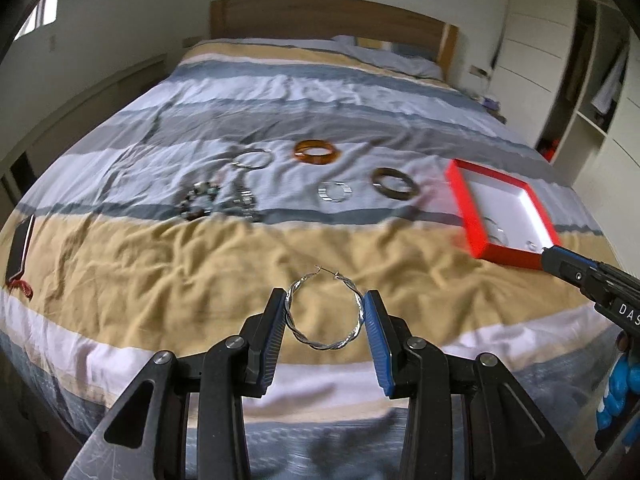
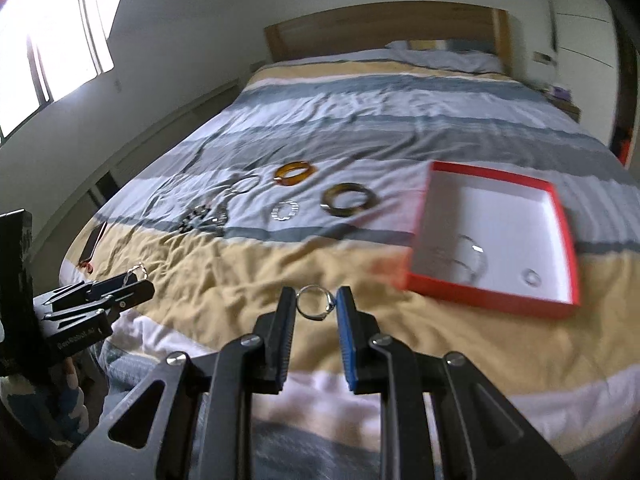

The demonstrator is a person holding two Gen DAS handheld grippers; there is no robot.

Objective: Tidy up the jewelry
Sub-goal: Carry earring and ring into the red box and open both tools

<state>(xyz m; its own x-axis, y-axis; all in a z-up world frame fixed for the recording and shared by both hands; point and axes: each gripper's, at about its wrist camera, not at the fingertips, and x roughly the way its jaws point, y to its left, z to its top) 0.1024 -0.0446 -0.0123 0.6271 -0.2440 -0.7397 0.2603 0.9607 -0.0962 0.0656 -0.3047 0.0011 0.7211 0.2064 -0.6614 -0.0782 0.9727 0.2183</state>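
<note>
My left gripper [image 1: 325, 300] is shut on a twisted silver hoop earring [image 1: 324, 312], held above the bed. It also shows in the right wrist view [image 2: 134, 278] at the left. My right gripper [image 2: 316, 300] is shut on a small silver ring [image 2: 316, 304]; its tip shows in the left wrist view [image 1: 560, 258] beside the box. A red box with a white inside [image 1: 500, 216] [image 2: 496, 236] lies on the bed at the right and holds a few small pieces of jewelry [image 2: 470, 258]. An amber bangle [image 1: 318, 152] [image 2: 295, 172], a dark bangle [image 1: 394, 184] [image 2: 349, 200], silver hoops [image 1: 334, 192] [image 2: 285, 211] and a tangle of chains [image 1: 218, 200] lie on the duvet.
A striped duvet [image 1: 200, 264] covers the bed, with a wooden headboard [image 1: 320, 18] and pillows behind. A phone [image 1: 20, 252] [image 2: 93, 242] lies at the bed's left edge. White wardrobes and shelves [image 1: 580, 92] stand at the right. A window [image 2: 48, 48] is at the left.
</note>
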